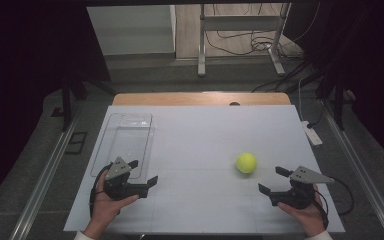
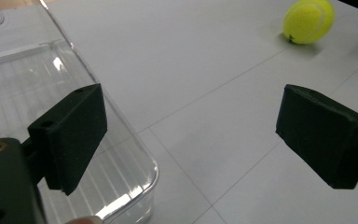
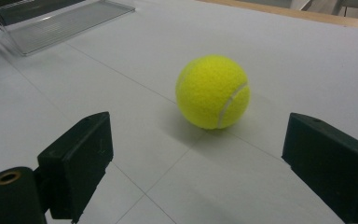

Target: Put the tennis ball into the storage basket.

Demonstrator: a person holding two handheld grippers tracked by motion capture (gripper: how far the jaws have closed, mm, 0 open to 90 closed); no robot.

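White board (image 1: 205,150) covered the table, and on it nothing had been moved yet: the clear plastic tray (image 1: 127,137) sat empty at the left, the yellow tennis ball (image 1: 246,162) lay loose on the right, well apart from it. Right gripper (image 1: 274,179) hovered just short of the ball, jaws spread, gripping nothing. Left gripper (image 1: 144,171) waited beside the tray's near corner, jaws wide, empty too. Path between ball and tray looked open; grasp and carry were all left.
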